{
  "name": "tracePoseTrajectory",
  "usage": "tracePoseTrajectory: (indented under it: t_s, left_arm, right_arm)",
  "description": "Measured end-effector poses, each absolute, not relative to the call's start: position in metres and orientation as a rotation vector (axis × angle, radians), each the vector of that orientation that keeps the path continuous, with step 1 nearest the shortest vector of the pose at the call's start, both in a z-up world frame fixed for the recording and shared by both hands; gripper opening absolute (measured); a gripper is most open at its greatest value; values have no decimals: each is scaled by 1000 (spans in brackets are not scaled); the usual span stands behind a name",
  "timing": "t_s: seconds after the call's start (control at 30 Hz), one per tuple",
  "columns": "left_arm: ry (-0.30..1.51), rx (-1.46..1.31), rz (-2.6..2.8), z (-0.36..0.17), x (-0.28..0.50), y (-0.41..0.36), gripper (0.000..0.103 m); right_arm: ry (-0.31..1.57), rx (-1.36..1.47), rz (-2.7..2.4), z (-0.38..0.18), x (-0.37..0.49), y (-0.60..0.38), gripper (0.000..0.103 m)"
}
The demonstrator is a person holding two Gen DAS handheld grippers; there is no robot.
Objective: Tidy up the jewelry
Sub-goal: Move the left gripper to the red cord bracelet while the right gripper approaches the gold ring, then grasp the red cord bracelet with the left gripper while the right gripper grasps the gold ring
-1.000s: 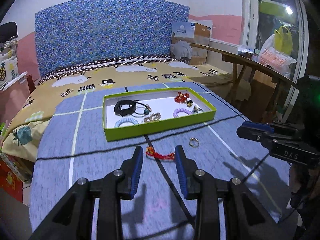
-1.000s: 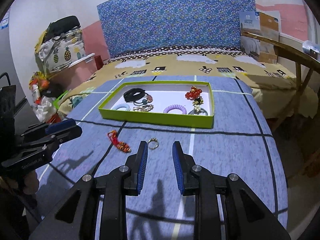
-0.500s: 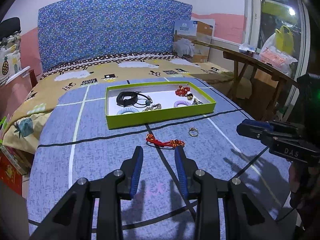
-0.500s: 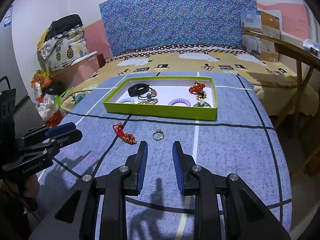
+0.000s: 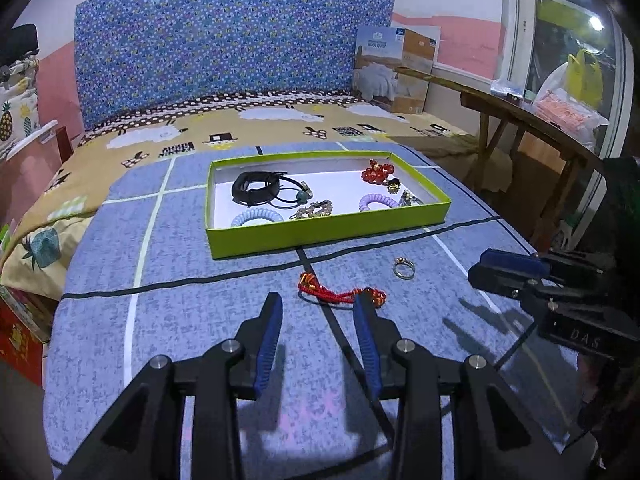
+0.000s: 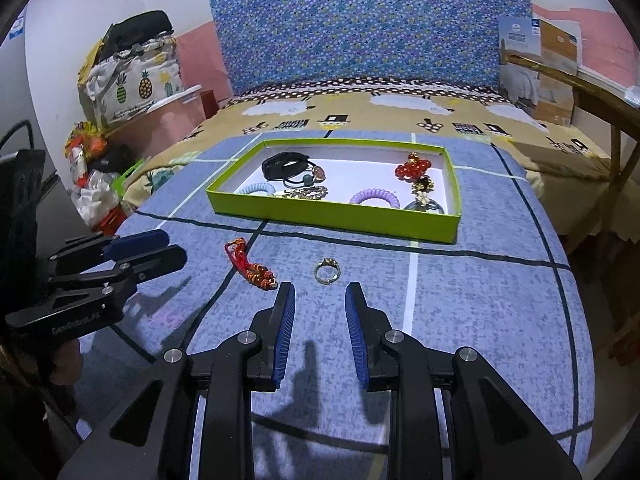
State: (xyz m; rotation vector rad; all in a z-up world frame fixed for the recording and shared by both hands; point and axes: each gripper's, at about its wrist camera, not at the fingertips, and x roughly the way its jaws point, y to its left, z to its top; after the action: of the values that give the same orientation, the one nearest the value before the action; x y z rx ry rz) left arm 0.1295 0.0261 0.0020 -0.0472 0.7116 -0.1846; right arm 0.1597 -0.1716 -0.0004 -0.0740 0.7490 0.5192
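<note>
Meanwhile left gripper (image 5: 318,305) fingers just widened near braided red cord (image 5: 340,293), empty.

A lime-green shallow cardboard tray (image 5: 328,232) with a white floor sits on a mottled blue bedspread (image 5: 200,320) crossed by black and white lines. A red braided cord bracelet with gold beads (image 5: 340,292) and a small silver-and-gold ring (image 5: 402,269) lie on that blue cloth. Behind stands a blue floral-dotted padded headboard (image 5: 232,48) over a tan sheet with white sheep shapes (image 5: 256,124).
</note>
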Motion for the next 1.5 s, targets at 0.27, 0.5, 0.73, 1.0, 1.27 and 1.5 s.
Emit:
tracePoseTrajectory:
  t_s: [0.27,0.5,0.73,1.0,1.27,1.5]
  left_arm:
    - [782,-72,-175,-14,163,27,39]
    - [846,-106,-172,-27,183,26,38]
    - [874,-98,-173,-32,189,21,38]
    - [879,-81,-165,-32,190,20,13]
    - [849,-96,-172,-27,182,27,10]
    - [804,-113,-193,-15,170,31,10]
  right_arm:
    - [782,-107,522,-11,176,-161,27]
    - [817,-132,525,-20,193,-155,27]
    - [852,-160,528,-31,208,-147,28]
    - [883,-188,543,-37,217,-139,28]
    - [882,-250,540,-39,218,-130,28]
    - [874,-275,529,-39,215,-129,21]
